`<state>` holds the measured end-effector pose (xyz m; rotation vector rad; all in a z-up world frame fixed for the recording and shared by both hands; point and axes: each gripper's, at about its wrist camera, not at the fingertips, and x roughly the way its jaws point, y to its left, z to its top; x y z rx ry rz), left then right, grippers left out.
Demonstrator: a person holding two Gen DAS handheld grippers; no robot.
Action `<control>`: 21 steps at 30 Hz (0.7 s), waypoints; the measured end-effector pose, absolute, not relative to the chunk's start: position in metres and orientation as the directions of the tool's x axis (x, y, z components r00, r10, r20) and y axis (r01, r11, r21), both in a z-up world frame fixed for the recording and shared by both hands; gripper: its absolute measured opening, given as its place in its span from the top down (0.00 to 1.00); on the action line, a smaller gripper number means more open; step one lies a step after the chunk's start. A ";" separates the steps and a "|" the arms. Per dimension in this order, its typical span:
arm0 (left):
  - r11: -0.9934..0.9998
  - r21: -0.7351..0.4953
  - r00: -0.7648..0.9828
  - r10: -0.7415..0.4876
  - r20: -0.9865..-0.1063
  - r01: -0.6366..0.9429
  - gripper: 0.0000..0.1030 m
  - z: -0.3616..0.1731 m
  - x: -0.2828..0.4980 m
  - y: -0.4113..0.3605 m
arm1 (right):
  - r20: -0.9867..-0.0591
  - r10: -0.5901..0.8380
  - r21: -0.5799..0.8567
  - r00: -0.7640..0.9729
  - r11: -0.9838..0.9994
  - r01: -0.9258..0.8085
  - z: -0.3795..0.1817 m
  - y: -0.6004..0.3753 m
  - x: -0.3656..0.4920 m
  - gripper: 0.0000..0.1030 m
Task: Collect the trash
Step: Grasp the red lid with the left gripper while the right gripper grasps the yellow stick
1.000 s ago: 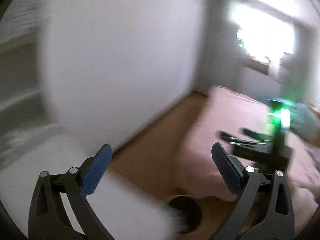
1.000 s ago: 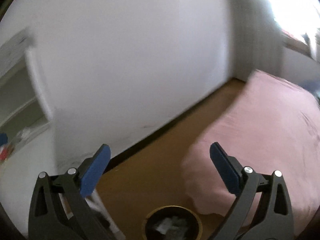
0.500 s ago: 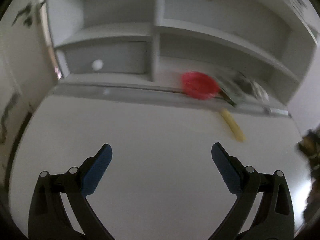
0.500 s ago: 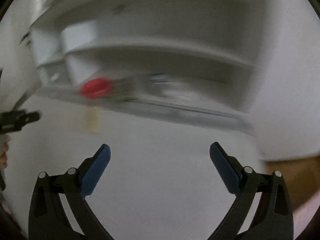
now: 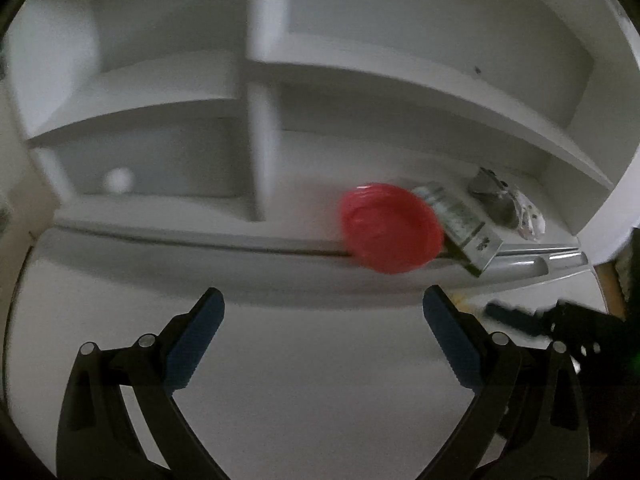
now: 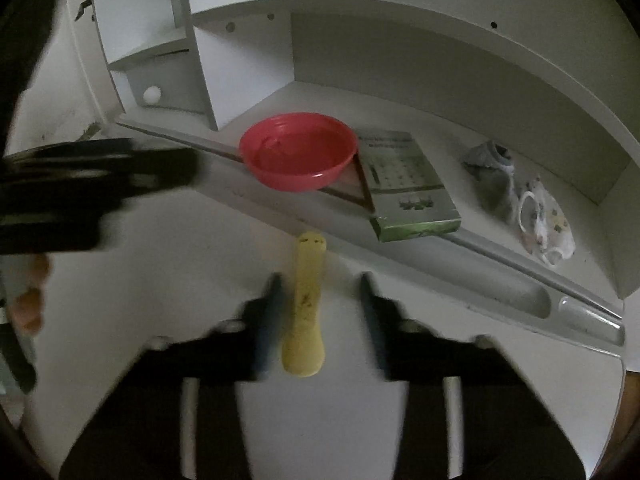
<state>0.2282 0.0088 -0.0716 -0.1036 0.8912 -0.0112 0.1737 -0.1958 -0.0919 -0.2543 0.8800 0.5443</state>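
Note:
A yellow banana-like piece of trash (image 6: 306,304) lies on the white desk (image 6: 420,280). My right gripper (image 6: 318,300) hangs over it with its blurred fingers on either side, narrowed but apart, not clamped on it. My left gripper (image 5: 322,320) is open and empty over the bare desk (image 5: 312,360), in front of a red bowl (image 5: 390,228). The right gripper also shows at the right edge of the left wrist view (image 5: 520,316). The left gripper shows as a dark blur at the left of the right wrist view (image 6: 92,176).
A red bowl (image 6: 298,156) and a green booklet (image 6: 408,188) sit on the low shelf. A grey rag (image 6: 492,172) and a patterned cloth (image 6: 546,224) lie further right. White shelf compartments (image 5: 256,80) rise behind the desk. A grooved rail (image 6: 520,292) edges the shelf.
Both views swung from the room and bed to the desk and shelves. The right gripper has narrowed its fingers around the yellow piece. The left gripper stayed wide open.

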 end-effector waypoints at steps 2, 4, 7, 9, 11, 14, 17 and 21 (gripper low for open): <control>0.997 -0.080 0.615 -0.060 -0.787 -0.006 0.06 -0.080 0.245 -0.009 | -0.790 0.350 0.025 0.504 0.839 -0.544 -0.093 -0.205 0.172 0.87; 0.998 -0.063 0.606 -0.057 -0.794 0.011 0.06 -0.087 0.257 -0.020 | -0.789 0.359 0.049 0.498 0.845 -0.532 -0.094 -0.214 0.172 0.87; 1.000 -0.020 0.598 -0.018 -0.801 0.004 0.06 -0.098 0.277 -0.034 | -0.780 0.372 0.077 0.503 0.855 -0.513 -0.098 -0.231 0.172 0.87; 1.000 0.002 0.597 0.003 -0.802 -0.002 0.06 -0.104 0.287 -0.039 | -0.777 0.374 0.072 0.506 0.852 -0.519 -0.098 -0.235 0.171 0.87; 1.000 0.029 0.592 0.030 -0.806 -0.011 0.06 -0.107 0.294 -0.043 | -0.775 0.372 0.057 0.511 0.846 -0.531 -0.100 -0.233 0.170 0.87; 0.999 0.029 0.593 0.037 -0.804 -0.023 0.06 -0.108 0.302 -0.043 | -0.773 0.363 0.029 0.520 0.839 -0.543 -0.102 -0.232 0.167 0.87; 1.000 0.021 0.600 0.024 -0.800 -0.012 0.23 -0.107 0.304 -0.044 | -0.773 0.374 0.042 0.513 0.837 -0.546 -0.103 -0.235 0.168 0.87; 1.000 -0.002 0.615 -0.014 -0.788 0.020 0.23 -0.103 0.297 -0.044 | -0.772 0.381 0.059 0.509 0.840 -0.539 -0.103 -0.237 0.171 0.87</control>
